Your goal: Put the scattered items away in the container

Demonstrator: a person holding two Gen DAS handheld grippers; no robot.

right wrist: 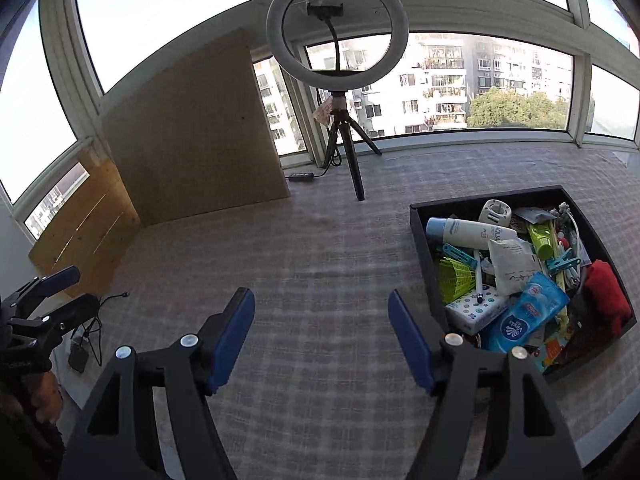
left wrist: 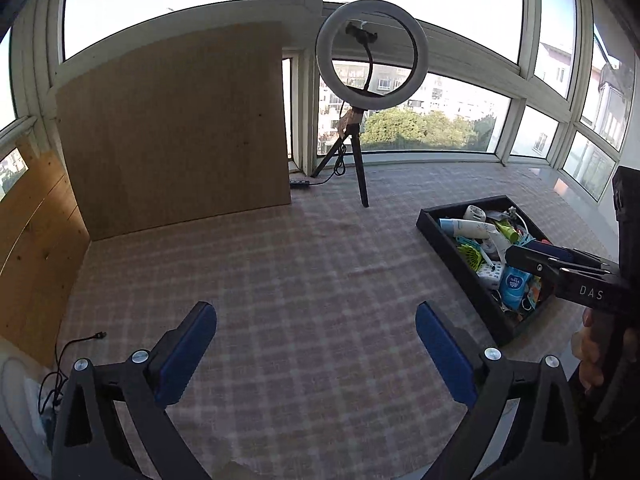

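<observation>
**While both tongs gape, the container sits full**

Left tongs (left wrist: 316,334) and right tongs (right wrist: 322,322) hang wide apart, holding nothing, above the checked tabletop (right wrist: 320,240). Container (right wrist: 420,216) lies to their right, heaped with items (right wrist: 516,288).

We count one black tray (right wrist: 420,224), one ring light (right wrist: 337,24) and two wooden boards (right wrist: 192,132). We count two claws: left claw (left wrist: 316,344), right claw (right wrist: 322,332).

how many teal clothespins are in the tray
2. One clothespin lies near the tray's left wall, just below the white tube. The other lies toward the right, beside the red cloth. More may be buried under the pile.
</observation>
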